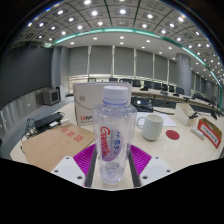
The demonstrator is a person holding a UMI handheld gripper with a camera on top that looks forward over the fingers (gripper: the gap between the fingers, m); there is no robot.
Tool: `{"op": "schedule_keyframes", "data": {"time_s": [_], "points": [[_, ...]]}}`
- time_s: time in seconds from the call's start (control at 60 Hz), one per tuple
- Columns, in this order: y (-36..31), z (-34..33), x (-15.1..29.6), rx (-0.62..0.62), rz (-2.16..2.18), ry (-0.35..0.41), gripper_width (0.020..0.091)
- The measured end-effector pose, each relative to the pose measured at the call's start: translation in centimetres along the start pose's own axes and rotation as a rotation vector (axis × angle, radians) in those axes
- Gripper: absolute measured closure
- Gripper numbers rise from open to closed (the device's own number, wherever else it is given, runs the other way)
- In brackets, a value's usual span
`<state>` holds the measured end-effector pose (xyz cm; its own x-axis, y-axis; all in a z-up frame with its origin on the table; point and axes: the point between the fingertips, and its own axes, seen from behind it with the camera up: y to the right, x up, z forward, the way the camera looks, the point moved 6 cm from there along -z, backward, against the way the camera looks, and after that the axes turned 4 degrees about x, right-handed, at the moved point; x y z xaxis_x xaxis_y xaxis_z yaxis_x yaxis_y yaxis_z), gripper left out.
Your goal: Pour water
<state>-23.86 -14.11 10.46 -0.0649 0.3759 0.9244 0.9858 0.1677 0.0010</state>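
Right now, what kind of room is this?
Probably an office or lab: rows of ceiling lights, desks with monitors along the windows, and a worktable. The hand-held gripper holds a water bottle; a white mug stands beyond.

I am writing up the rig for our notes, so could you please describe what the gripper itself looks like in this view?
The gripper shows two pale, whitish fingers that widen toward the camera, each with a magenta pad on its inner face. A dark bar runs between the fingers at their base. No cables, markings or sleeve are visible.
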Motion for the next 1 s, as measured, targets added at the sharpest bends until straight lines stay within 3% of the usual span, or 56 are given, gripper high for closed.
{"op": "schedule_keyframes", "data": {"time_s": [0.017, 0.2, 0.283, 0.3, 0.533, 0.667, 0.833, 1.0], "points": [[0.2, 0.1, 0.0, -0.010, 0.000, 0.003, 0.0595], [0.2, 0.0, 0.6, -0.006, -0.004, 0.015, 0.0761], [-0.7, 0.0, 1.3, 0.021, -0.040, 0.006, 0.0765], [-0.8, -0.1, 1.7, 0.029, -0.041, 0.009, 0.0811], [-1.5, 1.1, 8.5, 0.101, 0.110, 0.098, 0.0813], [-1.4, 2.9, 13.4, 0.216, 0.399, 0.139, 0.0812], [1.1, 6.6, 17.5, 0.347, 0.877, 0.146, 0.0813], [4.5, 10.5, 17.9, 0.464, 1.409, 0.103, 0.0813]]}}
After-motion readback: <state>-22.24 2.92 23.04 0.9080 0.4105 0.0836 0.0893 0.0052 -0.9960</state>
